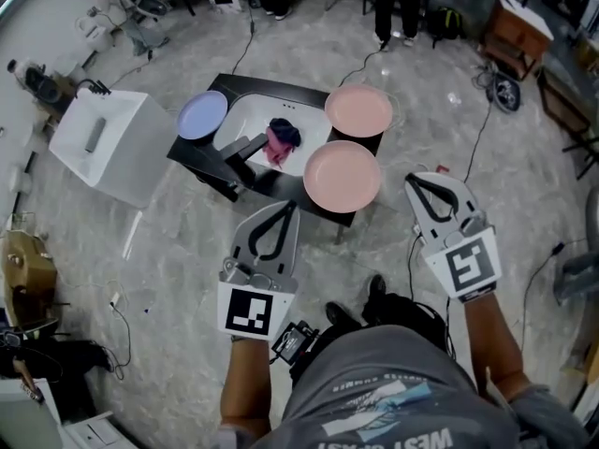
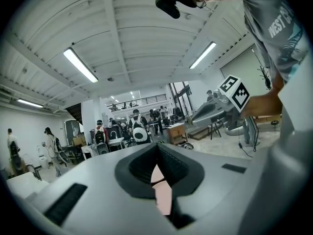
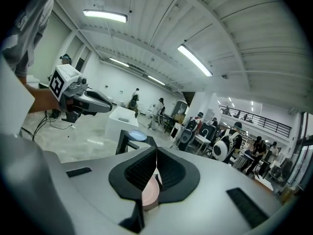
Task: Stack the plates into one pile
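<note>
While hovering short of worktop (image 1: 190, 150) | holding left tool (image 1: 288, 206) and right tool (image 1: 413, 180) pinched together, empty, being too far for grasping | lying unstacked on worktop: blue plate (image 1: 203, 115), far pink plate (image 1: 358, 110), near pink plate (image 1: 342, 176) | likely needing opening before gripping.

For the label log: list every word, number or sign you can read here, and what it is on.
"WEST C": shirt, the rest cut off at the picture's edge.
Smaller print on the shirt in the head view: too blurred to read.
Square black-and-white code markers, no letters: left cube, right cube.
Nothing else is readable.
</note>
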`<state>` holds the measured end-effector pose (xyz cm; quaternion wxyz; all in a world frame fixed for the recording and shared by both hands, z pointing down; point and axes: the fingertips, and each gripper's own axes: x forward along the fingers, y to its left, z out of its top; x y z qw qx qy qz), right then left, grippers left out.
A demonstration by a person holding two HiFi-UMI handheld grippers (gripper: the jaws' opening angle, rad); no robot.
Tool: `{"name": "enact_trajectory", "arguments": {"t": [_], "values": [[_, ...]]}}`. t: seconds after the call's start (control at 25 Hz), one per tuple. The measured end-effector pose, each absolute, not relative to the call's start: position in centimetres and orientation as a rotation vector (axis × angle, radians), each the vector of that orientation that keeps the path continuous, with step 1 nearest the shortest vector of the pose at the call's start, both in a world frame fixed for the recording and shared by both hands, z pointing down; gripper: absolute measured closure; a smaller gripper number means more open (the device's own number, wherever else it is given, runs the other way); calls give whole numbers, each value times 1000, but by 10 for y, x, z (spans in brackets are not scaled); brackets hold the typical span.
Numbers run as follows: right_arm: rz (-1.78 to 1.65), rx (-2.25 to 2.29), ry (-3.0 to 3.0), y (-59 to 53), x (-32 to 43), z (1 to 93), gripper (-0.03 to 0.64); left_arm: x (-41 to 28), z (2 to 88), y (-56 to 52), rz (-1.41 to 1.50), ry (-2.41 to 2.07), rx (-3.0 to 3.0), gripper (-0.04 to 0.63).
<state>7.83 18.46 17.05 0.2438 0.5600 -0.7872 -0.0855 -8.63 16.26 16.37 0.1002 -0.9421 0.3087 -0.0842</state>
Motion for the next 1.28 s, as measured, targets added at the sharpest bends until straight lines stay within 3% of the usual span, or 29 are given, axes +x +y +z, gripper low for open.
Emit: {"name": "enact_trajectory", "arguments": {"t": [1.28], "values": [[-118, 1503, -2127, -31, 240, 265, 586, 71, 232, -32, -425, 992, -2788, 594]]}}
